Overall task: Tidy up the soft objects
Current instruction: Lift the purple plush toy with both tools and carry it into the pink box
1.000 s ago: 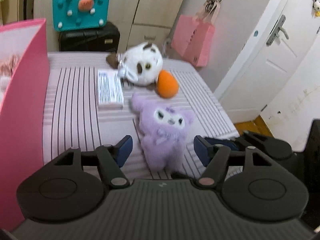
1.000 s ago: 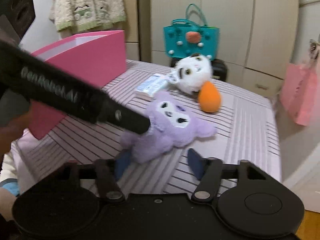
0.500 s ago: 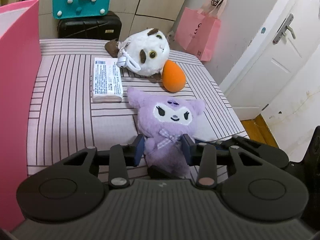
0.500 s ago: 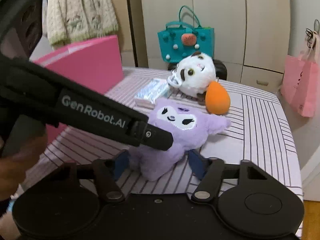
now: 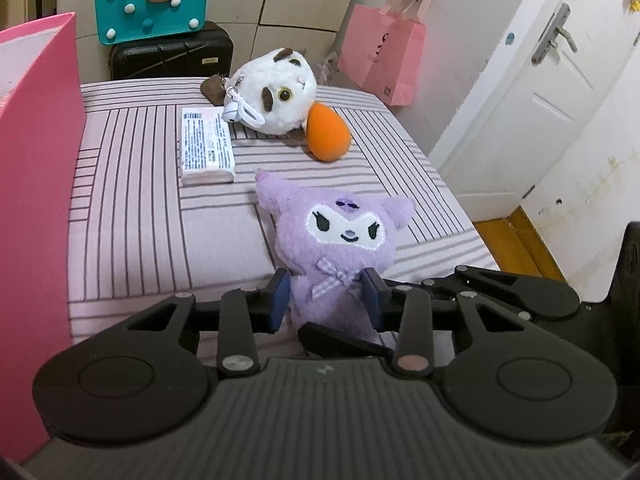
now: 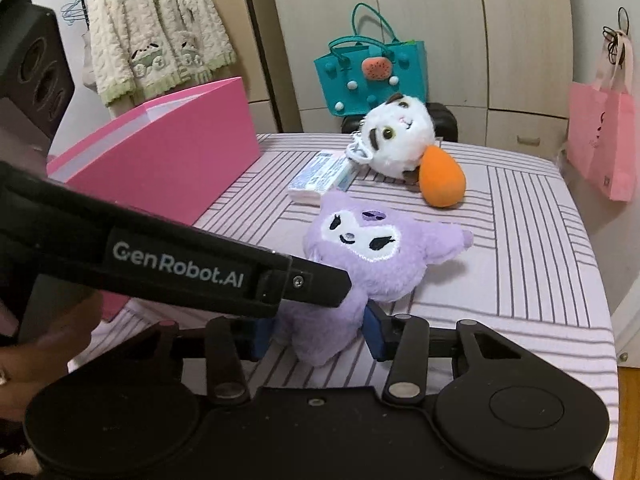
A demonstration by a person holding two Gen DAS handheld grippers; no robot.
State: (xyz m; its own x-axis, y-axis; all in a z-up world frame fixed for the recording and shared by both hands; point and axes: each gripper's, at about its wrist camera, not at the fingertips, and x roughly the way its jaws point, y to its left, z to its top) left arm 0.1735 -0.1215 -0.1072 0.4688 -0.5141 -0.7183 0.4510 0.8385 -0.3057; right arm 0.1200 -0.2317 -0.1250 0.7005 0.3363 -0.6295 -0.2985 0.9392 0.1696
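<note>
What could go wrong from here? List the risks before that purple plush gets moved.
1. Both the left gripper and the right gripper bracket the purple plush low on its body; pulling apart could stretch or twist it.
2. The hold sits near its feet, so the heavy head may flop and slip free.
3. The pink box has a tall wall; a low carry could catch on its rim.

Both wrist views close, share purple plush [image 5: 340, 248].
</note>
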